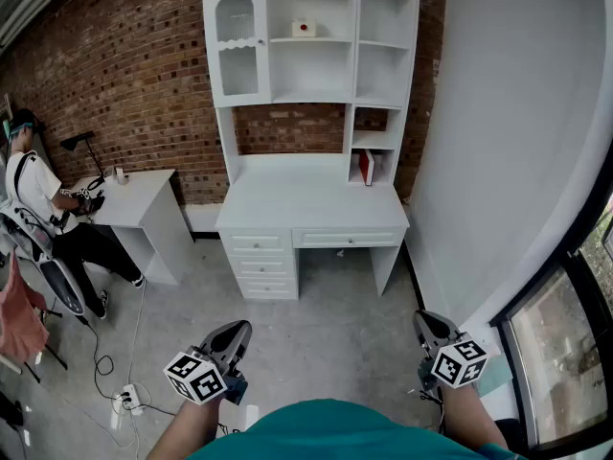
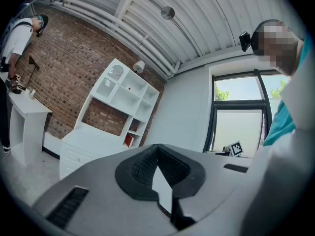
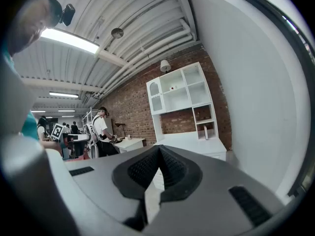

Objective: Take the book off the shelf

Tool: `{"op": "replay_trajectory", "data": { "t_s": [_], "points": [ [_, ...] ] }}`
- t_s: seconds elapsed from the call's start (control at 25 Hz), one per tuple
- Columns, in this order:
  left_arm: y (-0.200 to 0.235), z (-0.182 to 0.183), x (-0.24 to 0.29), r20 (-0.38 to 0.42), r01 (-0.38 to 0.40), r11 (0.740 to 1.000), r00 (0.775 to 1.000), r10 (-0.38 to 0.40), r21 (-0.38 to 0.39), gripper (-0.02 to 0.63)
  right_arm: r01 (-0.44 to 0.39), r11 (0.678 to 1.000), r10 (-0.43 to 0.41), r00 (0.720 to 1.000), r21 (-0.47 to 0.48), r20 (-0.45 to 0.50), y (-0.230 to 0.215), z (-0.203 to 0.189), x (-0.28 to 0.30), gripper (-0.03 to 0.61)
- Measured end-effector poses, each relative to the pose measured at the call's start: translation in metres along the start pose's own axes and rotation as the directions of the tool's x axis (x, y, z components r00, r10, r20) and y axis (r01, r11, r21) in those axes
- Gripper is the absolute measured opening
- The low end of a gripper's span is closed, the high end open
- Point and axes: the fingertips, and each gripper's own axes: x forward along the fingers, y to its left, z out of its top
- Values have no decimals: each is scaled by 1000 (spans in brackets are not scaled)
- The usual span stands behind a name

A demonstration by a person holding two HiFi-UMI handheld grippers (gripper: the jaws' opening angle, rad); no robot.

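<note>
Far across room, red book (image 1: 365,167) stands upright in lower right cubby of white hutch (image 1: 287,84), over worktop (image 1: 306,201). Your left gripper (image 1: 233,336) and right gripper (image 1: 431,326) hang near you, jaws closed, empty. Book likely light, stiff, smooth-covered: pinch spine squarely.

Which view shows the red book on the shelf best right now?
The head view: the red book stands upright in the desk hutch's lower right cubby, seen from the front. The left gripper view shows it small and slanted; the right gripper view shows only a pale sliver there.
</note>
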Motion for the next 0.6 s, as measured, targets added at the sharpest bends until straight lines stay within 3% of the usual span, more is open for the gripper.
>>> {"op": "replay_trajectory", "data": {
  "t_s": [0.6],
  "points": [
    [-18,-14,47,-16,-7,1000,1000,8,8,11,-6,1000,6,1000,18,5,-41,11,8,20]
  ]
}}
